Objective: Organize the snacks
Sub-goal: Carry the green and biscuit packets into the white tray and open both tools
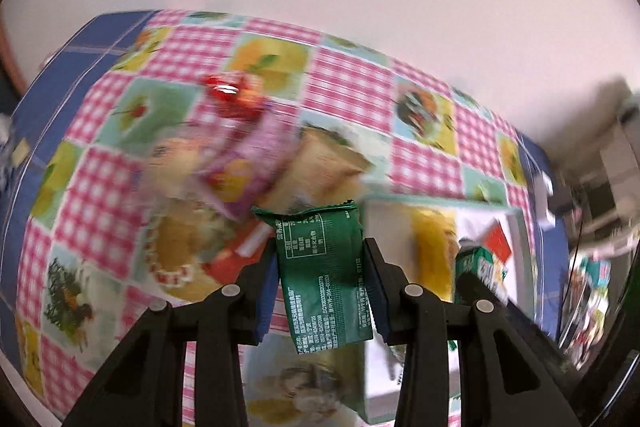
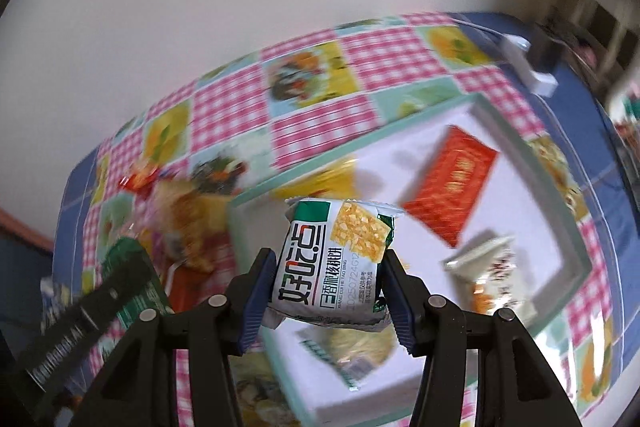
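Since each gripper is only pinching a slick packet, left gripper (image 1: 320, 267) on the green packet (image 1: 324, 271), right gripper (image 2: 330, 287) on the walnut-cake packet (image 2: 332, 267), either could slip before reaching the tray (image 2: 576, 251).

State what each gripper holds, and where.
Left gripper: green snack packet, pinched across its side edges. Right gripper: white-green biscuit packet, likewise.

Patchwork tablecloth (image 1: 344, 75), pale wall (image 2: 200, 7)

The white-and-green snack packet (image 2: 334, 267) above the white tray (image 2: 576, 227) carried big characters "好吃点", small pinyin "XIANG CUI HE TAO BING" and the number "1025072". The green packet's (image 1: 326, 275) fine print was too small to read.
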